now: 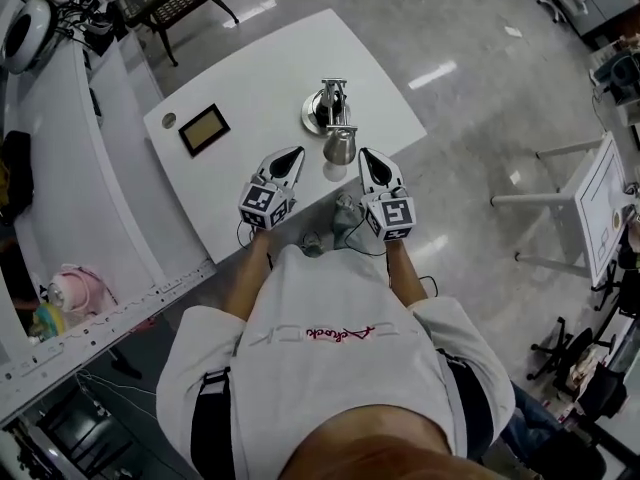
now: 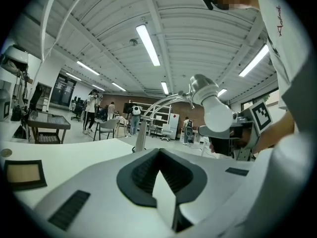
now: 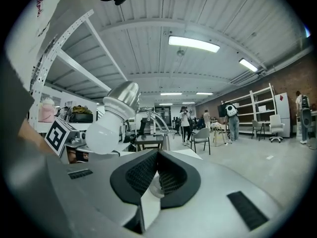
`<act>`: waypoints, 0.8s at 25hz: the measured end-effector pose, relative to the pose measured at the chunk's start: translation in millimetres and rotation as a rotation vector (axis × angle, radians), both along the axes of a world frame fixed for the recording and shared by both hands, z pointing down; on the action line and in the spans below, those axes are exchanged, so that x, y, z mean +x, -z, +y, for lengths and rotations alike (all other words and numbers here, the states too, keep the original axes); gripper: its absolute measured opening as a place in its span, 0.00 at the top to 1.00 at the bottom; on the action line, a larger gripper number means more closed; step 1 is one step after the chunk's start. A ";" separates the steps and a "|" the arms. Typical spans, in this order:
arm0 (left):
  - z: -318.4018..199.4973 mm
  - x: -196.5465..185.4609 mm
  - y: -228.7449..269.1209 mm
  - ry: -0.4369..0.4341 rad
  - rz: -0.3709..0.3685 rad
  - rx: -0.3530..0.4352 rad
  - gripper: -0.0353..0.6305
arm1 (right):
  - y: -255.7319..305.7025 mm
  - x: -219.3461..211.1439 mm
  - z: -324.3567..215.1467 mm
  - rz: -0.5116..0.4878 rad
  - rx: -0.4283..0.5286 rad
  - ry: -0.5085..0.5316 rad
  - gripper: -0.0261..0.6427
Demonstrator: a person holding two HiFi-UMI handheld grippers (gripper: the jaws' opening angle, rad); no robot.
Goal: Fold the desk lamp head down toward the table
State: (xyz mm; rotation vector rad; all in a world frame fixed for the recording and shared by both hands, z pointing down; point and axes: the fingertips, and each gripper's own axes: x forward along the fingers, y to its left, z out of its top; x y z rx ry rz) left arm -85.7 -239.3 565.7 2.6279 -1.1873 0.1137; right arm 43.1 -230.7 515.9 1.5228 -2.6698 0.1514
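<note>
Both forearms reach forward from the person's white shirt, side by side over the near edge of the white rectangular table [image 1: 250,88]. The white left gripper [image 1: 291,156] and white right gripper [image 1: 367,157] point away from the body, close to level, tips angled slightly inward. Each pair of jaws is pressed together with nothing in it. The silver metal desk lamp head with its white bulb [image 1: 340,146] hangs between the two tips, apart from both, its round base [image 1: 318,114] just beyond on the table. A dark framed panel [image 1: 203,129] lies further left.
</note>
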 end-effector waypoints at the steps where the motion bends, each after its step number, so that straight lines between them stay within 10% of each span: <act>1: -4.0 2.2 -1.0 0.001 -0.004 -0.002 0.91 | 0.0 -0.7 -4.2 -0.005 0.001 0.009 0.92; 20: -25.7 16.8 -43.4 -0.021 0.002 -0.098 0.91 | -45.4 3.0 -16.3 -0.009 -0.112 0.043 0.92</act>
